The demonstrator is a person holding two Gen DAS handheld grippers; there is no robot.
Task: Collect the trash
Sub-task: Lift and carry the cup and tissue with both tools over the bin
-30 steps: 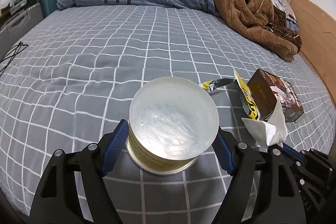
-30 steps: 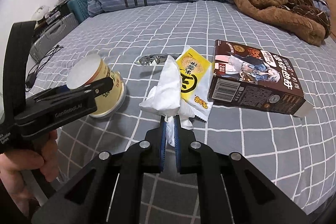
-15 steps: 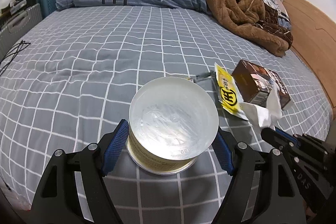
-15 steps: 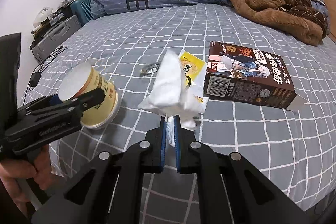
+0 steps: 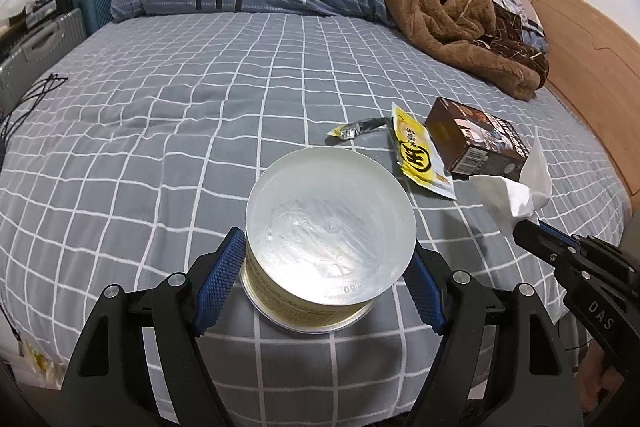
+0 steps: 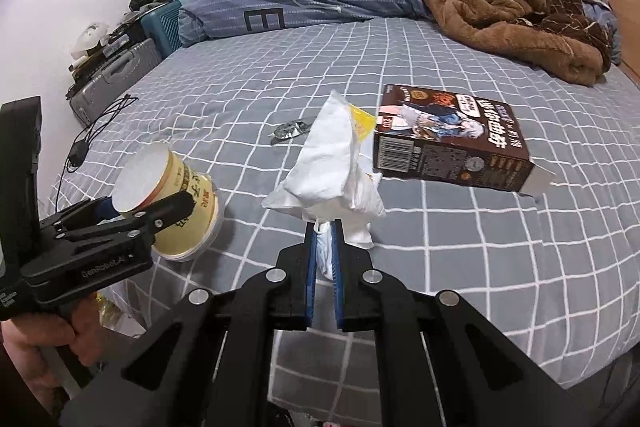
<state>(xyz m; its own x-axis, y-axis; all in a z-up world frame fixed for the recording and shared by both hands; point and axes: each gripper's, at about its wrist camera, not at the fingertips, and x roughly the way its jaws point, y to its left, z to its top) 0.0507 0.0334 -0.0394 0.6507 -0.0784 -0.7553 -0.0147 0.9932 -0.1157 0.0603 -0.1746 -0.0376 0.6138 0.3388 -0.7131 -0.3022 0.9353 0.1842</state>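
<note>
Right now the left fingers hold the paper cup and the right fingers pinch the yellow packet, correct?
Not quite. The right fingers pinch the white tissue, as the right wrist view shows; the yellow packet lies on the bed. The left fingers do hold the paper cup.

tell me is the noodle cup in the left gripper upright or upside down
Upside down. The noodle cup, clamped in the left gripper, shows its flat white base upward, and the wider rim faces down toward the bed.
</note>
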